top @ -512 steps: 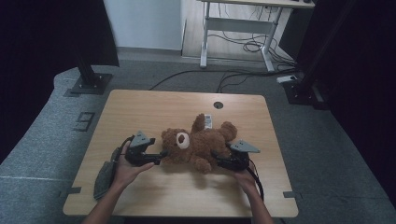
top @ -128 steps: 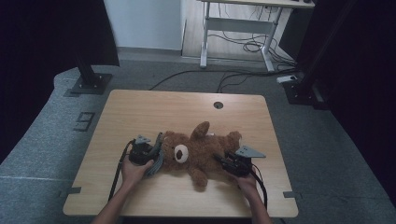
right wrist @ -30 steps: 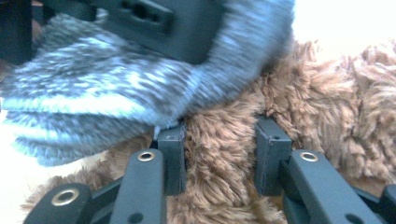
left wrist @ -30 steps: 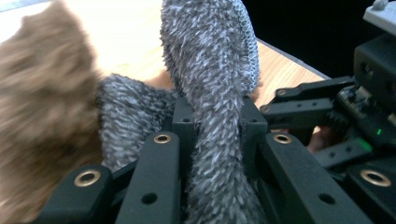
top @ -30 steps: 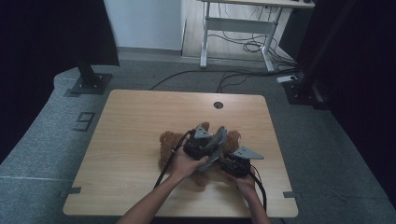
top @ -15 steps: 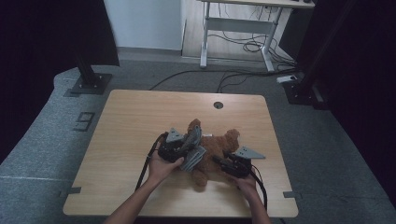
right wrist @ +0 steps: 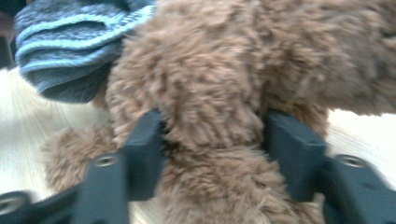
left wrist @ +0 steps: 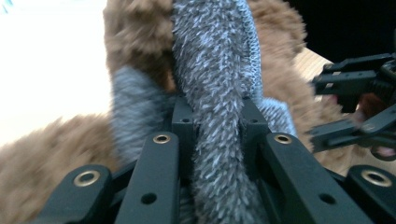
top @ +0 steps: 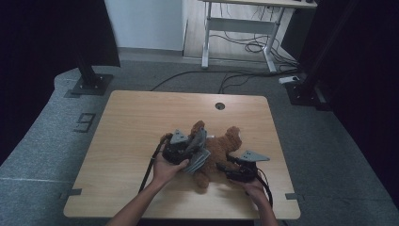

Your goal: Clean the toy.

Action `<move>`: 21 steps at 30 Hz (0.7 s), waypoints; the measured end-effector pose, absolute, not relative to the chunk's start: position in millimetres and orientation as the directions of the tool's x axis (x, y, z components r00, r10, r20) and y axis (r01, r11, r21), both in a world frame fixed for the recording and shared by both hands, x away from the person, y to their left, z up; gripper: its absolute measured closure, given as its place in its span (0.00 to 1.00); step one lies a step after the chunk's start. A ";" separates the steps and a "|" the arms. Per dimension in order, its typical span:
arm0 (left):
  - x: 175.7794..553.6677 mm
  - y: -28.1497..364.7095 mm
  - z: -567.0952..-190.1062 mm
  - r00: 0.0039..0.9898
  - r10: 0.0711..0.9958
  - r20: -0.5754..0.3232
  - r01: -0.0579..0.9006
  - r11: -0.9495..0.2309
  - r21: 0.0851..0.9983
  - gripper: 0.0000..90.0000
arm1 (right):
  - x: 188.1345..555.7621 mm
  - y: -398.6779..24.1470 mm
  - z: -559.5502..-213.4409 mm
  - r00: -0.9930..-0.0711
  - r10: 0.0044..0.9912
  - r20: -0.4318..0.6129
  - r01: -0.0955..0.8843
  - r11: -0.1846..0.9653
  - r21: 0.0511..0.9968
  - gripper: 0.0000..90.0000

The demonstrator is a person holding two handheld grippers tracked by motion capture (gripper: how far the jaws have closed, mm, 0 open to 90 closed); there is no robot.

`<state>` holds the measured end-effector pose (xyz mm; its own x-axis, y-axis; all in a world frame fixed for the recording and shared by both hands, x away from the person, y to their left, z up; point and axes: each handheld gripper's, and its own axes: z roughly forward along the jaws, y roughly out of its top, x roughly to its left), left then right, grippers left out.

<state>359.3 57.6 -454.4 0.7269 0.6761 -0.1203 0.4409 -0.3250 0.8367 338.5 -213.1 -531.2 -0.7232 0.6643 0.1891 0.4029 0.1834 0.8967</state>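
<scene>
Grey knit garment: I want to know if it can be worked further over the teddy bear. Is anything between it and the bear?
Nothing visible. The left gripper pinches the grey knit garment directly against the teddy bear, while the right gripper straddles a brown limb.

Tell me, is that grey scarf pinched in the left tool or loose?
Pinched. In the left gripper view, the left gripper's fingers squeeze the fuzzy grey scarf tight on both sides, in front of the teddy bear.

Left tongs point(top: 196, 149) clamped tight; right tongs point(top: 225, 167) just opening, forearms low
</scene>
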 end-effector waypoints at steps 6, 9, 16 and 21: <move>350.2 3.9 -432.2 0.791 0.606 -0.084 0.371 -0.366 0.854 0.82 | 336.0 -212.7 -530.1 -0.742 0.654 0.145 0.368 0.217 0.904 0.69; 353.6 -23.3 -431.0 0.804 0.591 -0.063 0.364 -0.406 0.838 0.82 | 335.1 -212.6 -530.9 -0.743 0.654 0.144 0.364 0.215 0.906 0.71; 378.0 -33.9 -450.9 0.766 0.636 -0.091 0.433 -0.406 0.805 0.82 | 334.1 -214.3 -532.2 -0.742 0.654 0.150 0.372 0.214 0.903 0.74; 374.1 -15.8 -449.4 0.759 0.643 -0.099 0.430 -0.381 0.818 0.82 | 334.8 -213.2 -533.7 -0.744 0.651 0.151 0.373 0.218 0.902 0.75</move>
